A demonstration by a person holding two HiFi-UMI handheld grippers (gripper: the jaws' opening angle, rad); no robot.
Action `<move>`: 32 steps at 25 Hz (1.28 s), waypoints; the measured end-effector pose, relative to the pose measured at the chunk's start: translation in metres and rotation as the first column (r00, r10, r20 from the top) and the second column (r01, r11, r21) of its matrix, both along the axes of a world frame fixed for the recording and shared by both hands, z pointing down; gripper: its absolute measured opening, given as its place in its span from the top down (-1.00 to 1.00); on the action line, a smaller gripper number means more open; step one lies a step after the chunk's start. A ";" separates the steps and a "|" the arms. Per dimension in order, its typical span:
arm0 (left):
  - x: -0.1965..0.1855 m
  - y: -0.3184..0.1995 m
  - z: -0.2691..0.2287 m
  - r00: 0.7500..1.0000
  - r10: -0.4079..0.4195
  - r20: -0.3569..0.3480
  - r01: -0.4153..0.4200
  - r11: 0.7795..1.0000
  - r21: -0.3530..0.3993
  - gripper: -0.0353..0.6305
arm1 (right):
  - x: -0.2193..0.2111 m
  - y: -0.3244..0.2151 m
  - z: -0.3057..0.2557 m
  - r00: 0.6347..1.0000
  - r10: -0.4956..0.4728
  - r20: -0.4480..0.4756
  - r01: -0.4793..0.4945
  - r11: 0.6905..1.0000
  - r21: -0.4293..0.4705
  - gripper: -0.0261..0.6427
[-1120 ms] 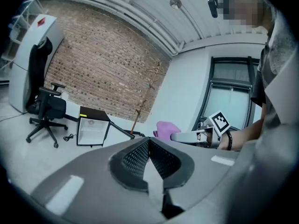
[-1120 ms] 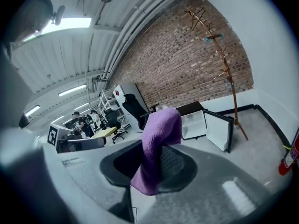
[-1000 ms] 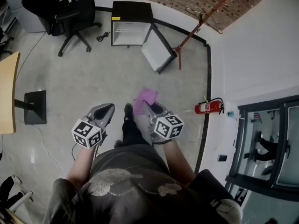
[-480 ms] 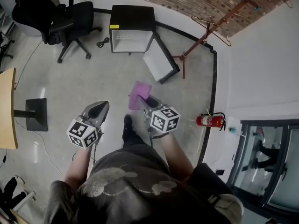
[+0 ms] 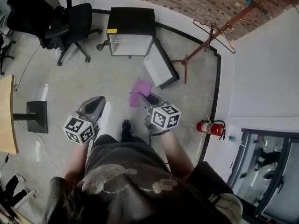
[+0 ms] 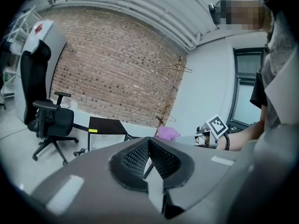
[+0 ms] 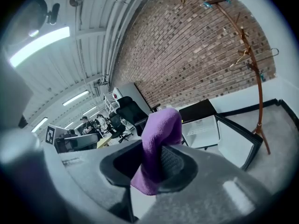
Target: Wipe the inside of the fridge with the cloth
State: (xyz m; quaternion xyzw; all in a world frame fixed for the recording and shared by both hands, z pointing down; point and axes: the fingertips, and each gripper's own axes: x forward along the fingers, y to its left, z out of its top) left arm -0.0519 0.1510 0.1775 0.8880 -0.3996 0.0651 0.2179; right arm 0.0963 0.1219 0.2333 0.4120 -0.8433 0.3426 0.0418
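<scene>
Head view: cloth point(image 5: 140, 91) nearer fridge point(image 5: 131, 31) than before

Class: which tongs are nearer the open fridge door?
Right. The right tongs, gripping the cloth, are just short of the fridge door; the left tongs are farther back and to its left.

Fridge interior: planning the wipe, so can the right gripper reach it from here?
Probably not yet: the fridge stands far from the right gripper, though its door is open and nothing blocks the way.
</scene>
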 end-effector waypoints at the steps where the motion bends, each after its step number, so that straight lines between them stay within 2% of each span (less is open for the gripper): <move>1: 0.002 -0.003 -0.001 1.000 -0.003 0.003 0.003 1.000 0.008 0.84 | 0.003 -0.003 0.000 1.000 0.003 -0.001 -0.003 1.000 -0.002 0.70; 4: 0.004 -0.011 -0.004 1.000 -0.013 0.013 0.012 1.000 0.023 0.84 | 0.008 -0.009 0.000 1.000 0.010 0.000 -0.010 1.000 -0.004 0.70; 9: -0.003 -0.028 0.003 1.000 -0.020 0.009 0.020 1.000 0.008 0.84 | 0.010 -0.018 0.001 1.000 0.014 -0.020 -0.014 1.000 -0.006 0.70; 16: 0.000 -0.079 0.017 0.999 0.033 -0.019 -0.032 0.999 0.004 0.84 | 0.013 -0.051 0.007 0.997 0.053 -0.054 -0.053 0.999 -0.005 0.70; 24: 0.007 -0.188 0.028 0.991 0.131 0.003 -0.131 0.991 0.020 0.84 | -0.001 -0.145 0.009 0.993 0.067 -0.093 -0.069 0.997 -0.021 0.70; 30: -0.004 -0.269 0.057 0.983 0.181 0.001 -0.181 0.983 -0.036 0.84 | -0.026 -0.232 0.030 0.991 0.084 -0.102 -0.091 0.994 -0.065 0.70; 32: -0.009 -0.298 0.064 0.981 0.195 0.002 -0.195 0.980 -0.030 0.84 | -0.032 -0.258 0.041 0.988 0.093 -0.125 -0.103 0.992 -0.078 0.70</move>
